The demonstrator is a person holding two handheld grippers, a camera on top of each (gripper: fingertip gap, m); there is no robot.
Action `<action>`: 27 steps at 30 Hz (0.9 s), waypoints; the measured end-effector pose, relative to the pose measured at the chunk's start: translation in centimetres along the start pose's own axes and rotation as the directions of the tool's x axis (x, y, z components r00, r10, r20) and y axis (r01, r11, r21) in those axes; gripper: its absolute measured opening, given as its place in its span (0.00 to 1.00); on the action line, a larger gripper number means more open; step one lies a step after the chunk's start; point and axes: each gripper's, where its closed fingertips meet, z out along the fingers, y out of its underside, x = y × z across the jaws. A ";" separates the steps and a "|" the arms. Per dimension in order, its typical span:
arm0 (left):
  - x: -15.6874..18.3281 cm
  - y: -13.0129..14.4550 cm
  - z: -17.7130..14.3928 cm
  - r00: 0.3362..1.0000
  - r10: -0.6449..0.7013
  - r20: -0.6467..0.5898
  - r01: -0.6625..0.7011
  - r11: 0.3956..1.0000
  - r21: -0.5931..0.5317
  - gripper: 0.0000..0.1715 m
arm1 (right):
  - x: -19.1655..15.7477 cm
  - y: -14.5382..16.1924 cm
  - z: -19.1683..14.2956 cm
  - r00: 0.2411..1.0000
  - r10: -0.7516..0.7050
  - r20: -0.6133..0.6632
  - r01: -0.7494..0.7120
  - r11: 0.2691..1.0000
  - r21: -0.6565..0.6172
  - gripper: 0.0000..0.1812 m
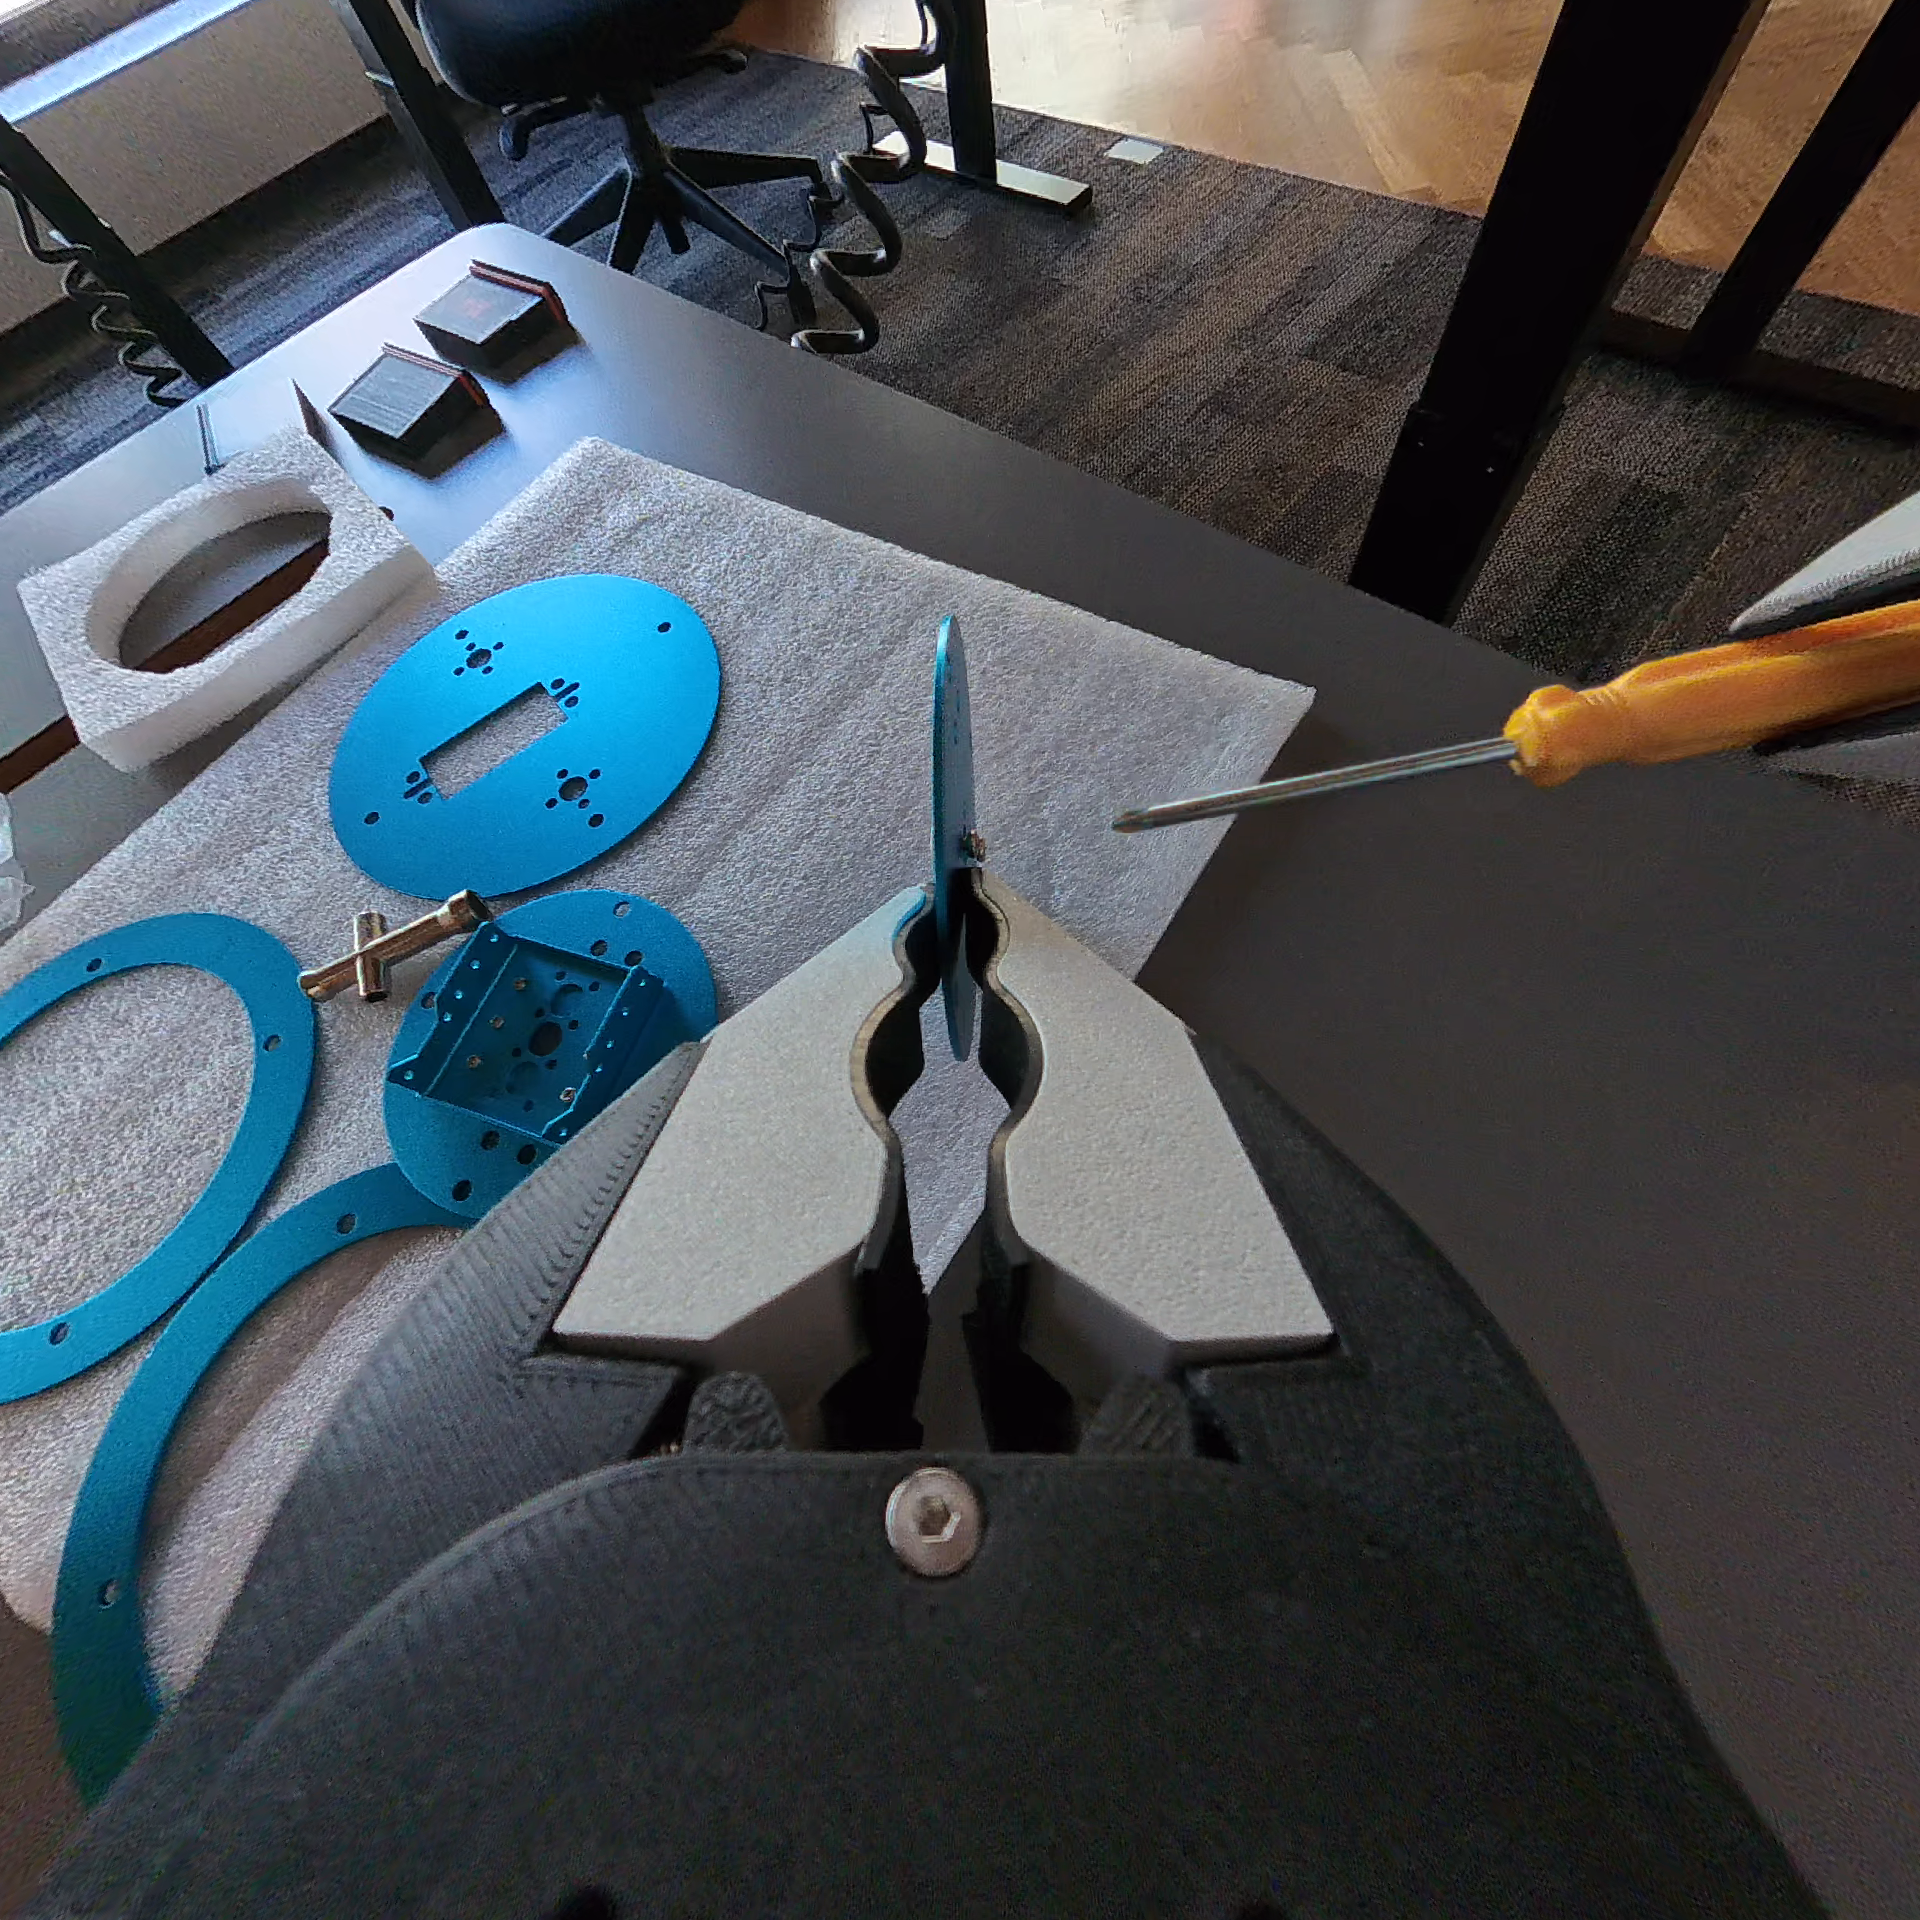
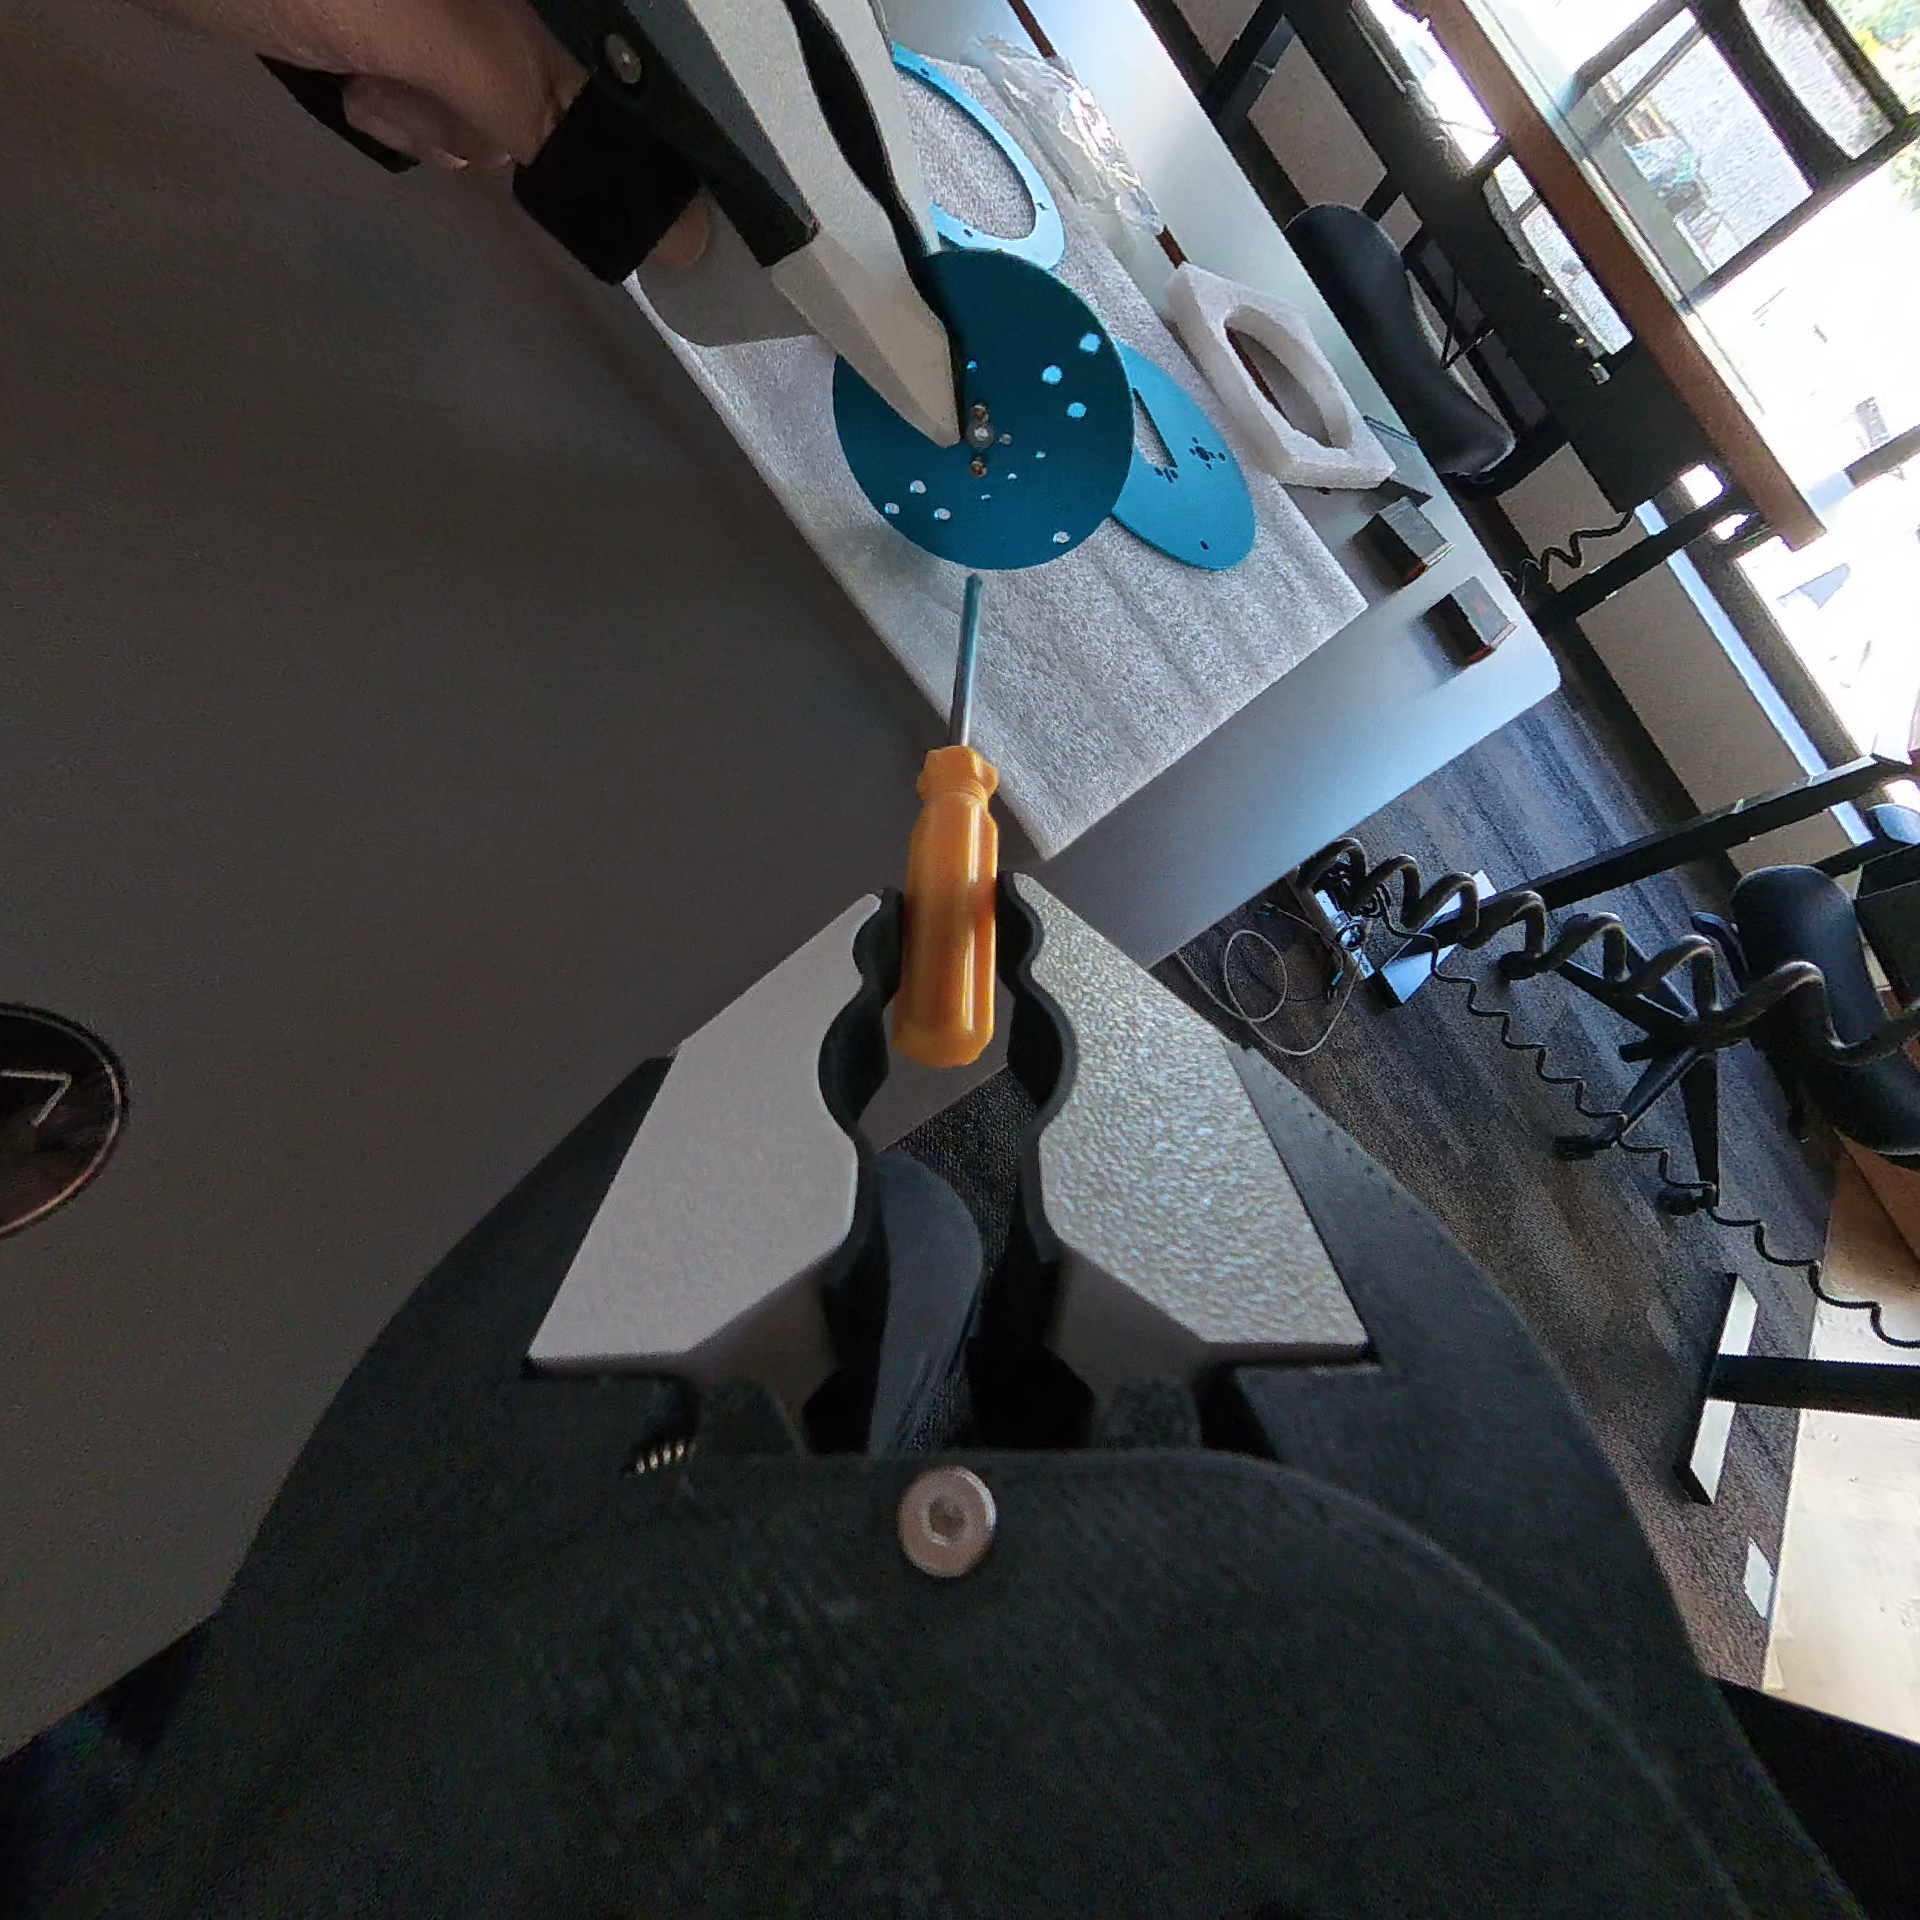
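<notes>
A: Our left gripper (image 1: 961, 904) has its fingers closed on the edge of a blue disc (image 1: 954, 769), held upright above the foam sheet (image 1: 831, 623). Our right gripper (image 2: 948, 914) has its fingers clamped round the orange handle of the screwdriver (image 2: 948, 935).

B: The tip sits just short of the disc, apart from it, and below the small screw (image 2: 979, 426) near the disc's middle. If that screw is what we want, we'd judge it best to raise the tip, square the shaft to the disc's face, and brace the disc so it doesn't twist.

A: On the foam to the left lie a blue plate with a slot (image 1: 525, 732), rings (image 1: 135, 1143), a bracket (image 1: 530, 1039) and a cross wrench (image 1: 390, 951).

B: The dark desk (image 1: 1455, 1039) also carries a foam block (image 1: 218, 603) and two small black boxes (image 1: 416, 405) at the far side. Beyond are carpet (image 1: 1195, 343), wood floor and an office chair (image 1: 623, 125).
</notes>
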 end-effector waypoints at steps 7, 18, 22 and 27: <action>-0.2 0.0 0.1 0.998 -0.051 -0.046 0.052 0.999 0.015 0.01 | -0.3 -1.3 1.0 0.999 -0.014 -0.034 0.015 1.000 0.028 0.09; -0.4 0.1 0.1 0.992 -0.098 -0.074 0.099 0.995 0.019 0.01 | 0.2 -1.8 1.7 0.994 -0.076 -0.079 0.077 0.997 0.004 0.09; -0.3 0.1 0.1 0.994 -0.086 -0.071 0.087 0.996 0.019 0.01 | -0.1 -2.2 1.8 0.995 -0.079 -0.066 0.080 0.997 0.017 0.09; -0.2 0.1 0.1 0.995 -0.079 -0.068 0.081 0.997 0.020 0.01 | -0.2 -2.3 2.0 0.994 -0.089 -0.066 0.090 0.996 0.020 0.09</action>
